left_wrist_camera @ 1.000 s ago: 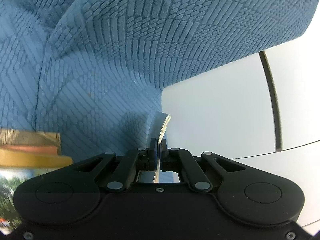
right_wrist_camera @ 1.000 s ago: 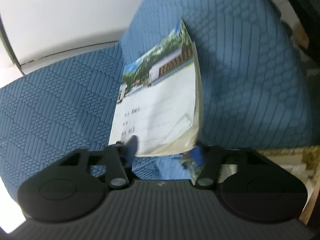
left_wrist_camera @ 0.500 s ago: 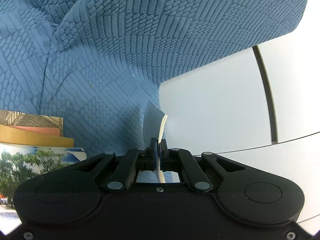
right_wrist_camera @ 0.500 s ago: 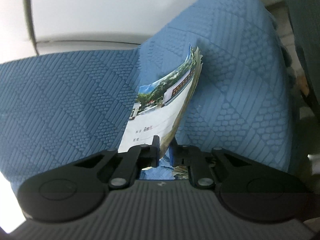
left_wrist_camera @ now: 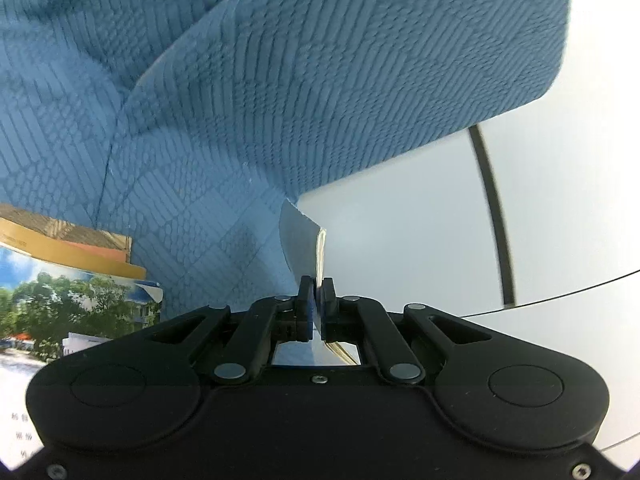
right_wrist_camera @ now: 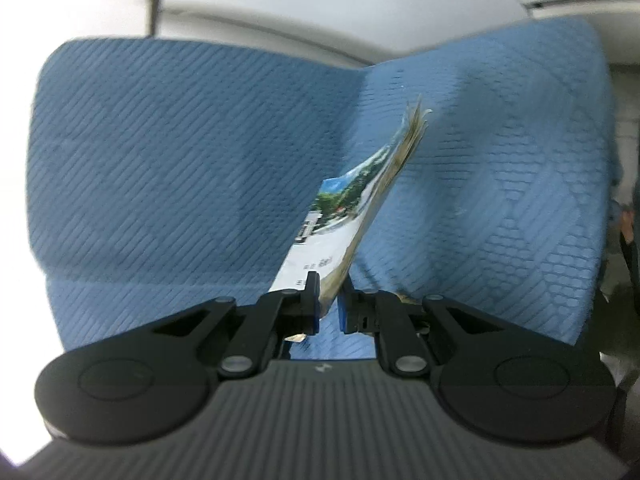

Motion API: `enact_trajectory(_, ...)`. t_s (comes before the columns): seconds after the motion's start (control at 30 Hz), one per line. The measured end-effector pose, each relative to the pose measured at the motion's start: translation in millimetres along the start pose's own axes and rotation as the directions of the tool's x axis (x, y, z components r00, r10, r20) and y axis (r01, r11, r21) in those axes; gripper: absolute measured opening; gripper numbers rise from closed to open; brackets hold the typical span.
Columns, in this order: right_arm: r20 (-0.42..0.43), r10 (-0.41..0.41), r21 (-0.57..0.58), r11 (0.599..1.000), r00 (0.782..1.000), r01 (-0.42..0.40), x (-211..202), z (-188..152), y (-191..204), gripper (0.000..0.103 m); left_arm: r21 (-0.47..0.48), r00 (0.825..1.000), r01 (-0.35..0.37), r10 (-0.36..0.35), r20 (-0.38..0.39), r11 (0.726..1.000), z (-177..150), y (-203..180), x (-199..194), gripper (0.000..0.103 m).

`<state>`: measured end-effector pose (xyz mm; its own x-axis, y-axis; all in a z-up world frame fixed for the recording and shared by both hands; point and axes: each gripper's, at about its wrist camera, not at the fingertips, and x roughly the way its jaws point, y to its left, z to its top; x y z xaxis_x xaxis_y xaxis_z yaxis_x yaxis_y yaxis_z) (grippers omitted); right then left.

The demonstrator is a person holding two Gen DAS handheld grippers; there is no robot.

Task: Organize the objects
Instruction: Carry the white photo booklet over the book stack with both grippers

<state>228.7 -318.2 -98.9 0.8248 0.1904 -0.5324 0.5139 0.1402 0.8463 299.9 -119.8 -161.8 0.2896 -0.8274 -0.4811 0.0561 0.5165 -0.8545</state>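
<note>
My left gripper (left_wrist_camera: 317,300) is shut on a thin grey-covered booklet (left_wrist_camera: 302,240), held edge-on in front of the blue patterned sofa (left_wrist_camera: 248,92). My right gripper (right_wrist_camera: 329,300) is shut on the lower edge of a booklet with a photo of trees and a building on its cover (right_wrist_camera: 340,220); it is lifted off the sofa cushion (right_wrist_camera: 160,152) and tilts up to the right, pages fanned at its far corner. The same photo-cover booklet shows at the lower left of the left wrist view (left_wrist_camera: 60,312), over an orange and brown cover (left_wrist_camera: 72,248).
The sofa's back and arm cushions (right_wrist_camera: 500,168) fill both views. A white wall with a dark vertical strip (left_wrist_camera: 492,216) lies behind it. Something dark stands at the far right edge (right_wrist_camera: 630,248).
My right gripper closed on the photo-cover booklet and lifted it off the cushion, tipping it up on edge. My left gripper kept its grip; more of the photo-cover booklet came into its view.
</note>
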Motion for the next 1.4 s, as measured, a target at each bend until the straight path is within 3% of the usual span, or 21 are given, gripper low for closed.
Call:
enact_trajectory(0.27, -0.103, 0.075, -0.099, 0.991, 0.992, -0.086, -18, -12, 48, 0.012, 0.064, 0.993, -0.034, 0.027, 0.118, 0.997, -1, -47, -70, 0.002)
enact_trajectory(0.53, -0.251, 0.122, -0.154, 0.974, 0.96, -0.164, -26, -30, 76, 0.012, 0.061, 0.972, -0.069, 0.053, 0.228, 0.996, -21, -61, -136, 0.003)
enact_trajectory(0.9, -0.419, 0.094, -0.258, 0.941, 0.903, -0.217, -22, -70, 85, 0.013, 0.005, 0.939, -0.086, 0.079, 0.335, 0.996, -50, -31, -201, 0.003)
enact_trajectory(1.23, -0.516, 0.007, -0.316, 0.928, 0.857, -0.198, 12, -93, 38, 0.013, -0.059, 0.925, -0.151, 0.162, 0.345, 0.987, -81, 34, -203, 0.003)
enact_trajectory(1.4, -0.521, -0.055, -0.364, 0.917, 0.852, -0.163, 26, -100, 5, 0.013, -0.063, 0.927, -0.195, 0.205, 0.315, 0.979, -103, 64, -188, 0.003)
